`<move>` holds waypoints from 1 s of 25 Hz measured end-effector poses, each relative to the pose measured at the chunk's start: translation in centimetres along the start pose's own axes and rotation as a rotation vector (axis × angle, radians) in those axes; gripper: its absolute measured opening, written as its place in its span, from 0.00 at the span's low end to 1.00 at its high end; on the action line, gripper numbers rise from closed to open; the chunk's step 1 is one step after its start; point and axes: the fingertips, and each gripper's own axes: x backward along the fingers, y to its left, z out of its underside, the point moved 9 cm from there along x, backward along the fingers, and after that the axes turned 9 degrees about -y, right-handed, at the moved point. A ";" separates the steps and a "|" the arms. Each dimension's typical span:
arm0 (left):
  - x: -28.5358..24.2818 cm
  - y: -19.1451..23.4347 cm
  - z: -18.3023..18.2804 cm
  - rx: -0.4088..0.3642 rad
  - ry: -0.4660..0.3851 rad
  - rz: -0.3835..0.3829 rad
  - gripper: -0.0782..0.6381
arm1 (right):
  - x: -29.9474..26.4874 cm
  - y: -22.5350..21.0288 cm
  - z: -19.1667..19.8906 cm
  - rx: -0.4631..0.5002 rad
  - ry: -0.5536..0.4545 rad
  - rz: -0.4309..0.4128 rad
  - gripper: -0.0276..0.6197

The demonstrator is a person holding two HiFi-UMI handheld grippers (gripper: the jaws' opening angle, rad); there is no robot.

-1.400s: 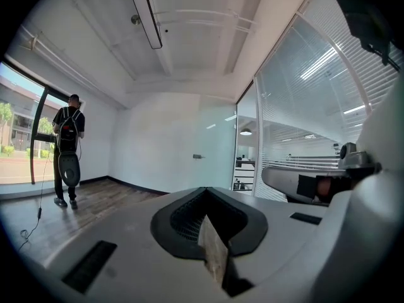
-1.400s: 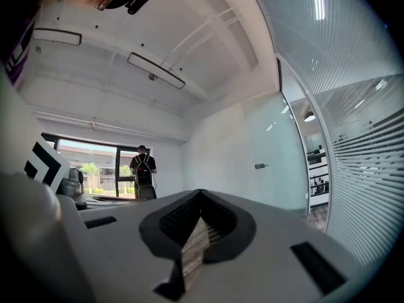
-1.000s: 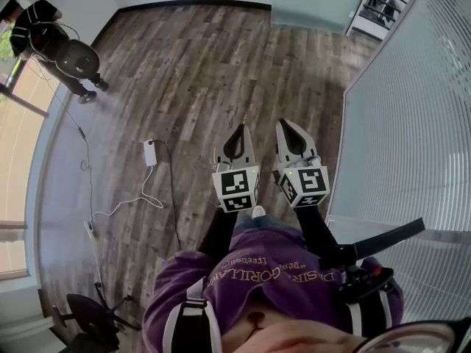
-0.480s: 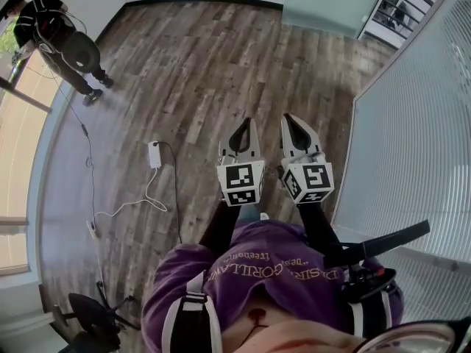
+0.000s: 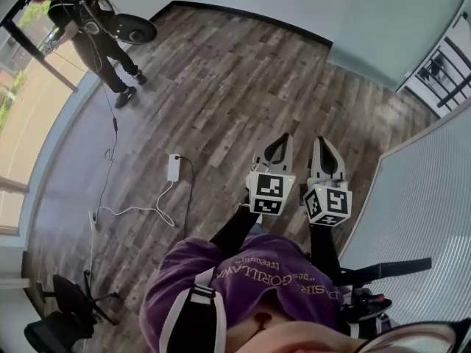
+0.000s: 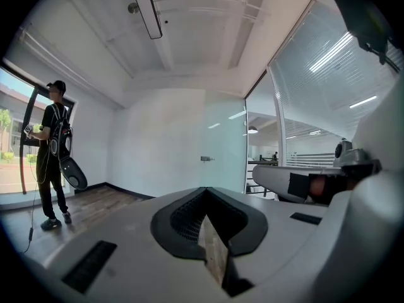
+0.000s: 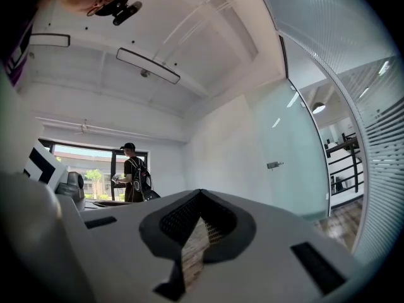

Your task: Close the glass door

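Head view: the left gripper [image 5: 278, 147] and right gripper [image 5: 326, 150] are held side by side over the wood floor [image 5: 221, 72]. Each has its fingers pressed together and holds nothing. The glass door [image 5: 390, 20] stands well ahead by the far wall, with a frosted partition [image 5: 427, 197] along the right.

Left gripper view: the closed fingers point towards the glass door [image 6: 224, 150]. Its small handle [image 6: 205, 159] is far off and the open doorway [image 6: 259, 166] is just to its right.

Right gripper view: the same door and handle [image 7: 273, 165] show beyond fingers shut on nothing.

This looks like the approach step, with the door untouched. The next move calls for getting close, then setting the fingers on the handle or the door's edge and moving it across the opening
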 end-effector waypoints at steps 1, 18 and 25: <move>-0.9 1.1 0.0 0.000 0.000 0.000 0.11 | -1.4 0.1 0.3 -0.001 0.001 0.003 0.04; -11.0 8.7 2.5 0.071 0.009 -0.017 0.11 | -13.0 -2.3 3.6 0.029 0.044 0.025 0.04; -19.7 10.8 1.9 0.045 0.019 -0.058 0.11 | -21.9 -6.6 3.9 0.014 0.044 -0.023 0.04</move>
